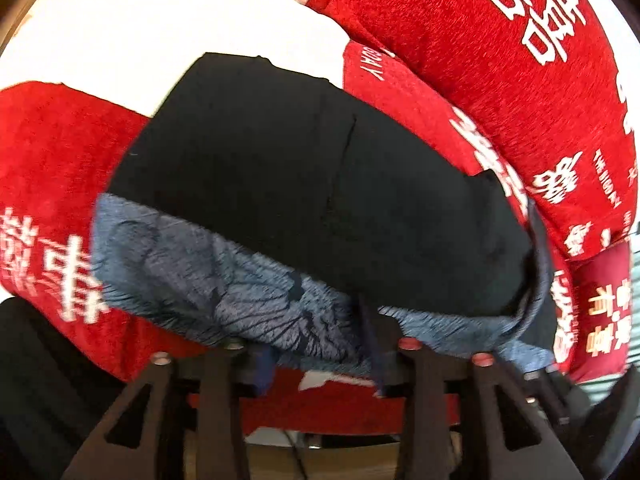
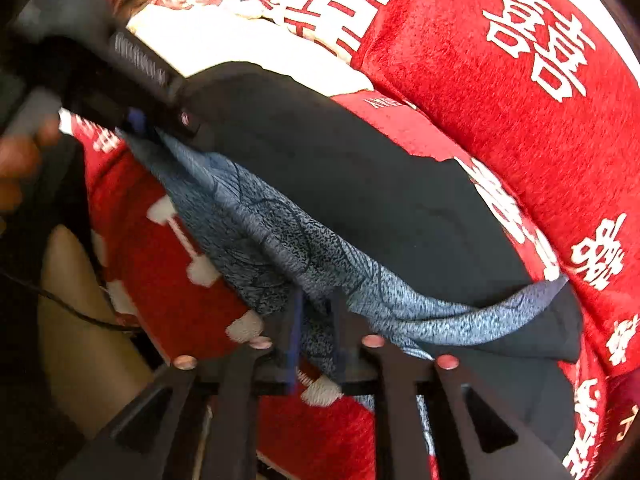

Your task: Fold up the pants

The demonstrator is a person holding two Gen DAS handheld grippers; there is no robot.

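Black pants (image 1: 300,180) lie folded on a red bedspread (image 1: 48,152), with a blue-grey patterned band (image 1: 200,272) along their near edge. My left gripper (image 1: 318,356) is open at that band, and the cloth edge rests between its spread fingers. In the right wrist view the same pants (image 2: 360,180) and band (image 2: 300,248) run diagonally. My right gripper (image 2: 317,312) is open with a narrower gap, the band lying between its fingers. The left gripper (image 2: 160,124) also shows at the band's far end, held by a hand (image 2: 20,152).
A thick red quilt with white characters (image 1: 500,60) is piled against the far side of the pants. A white patch of the spread (image 1: 160,40) lies beyond them. The bed edge, pale floor (image 2: 80,340) and a thin black cable (image 2: 72,308) are at the left.
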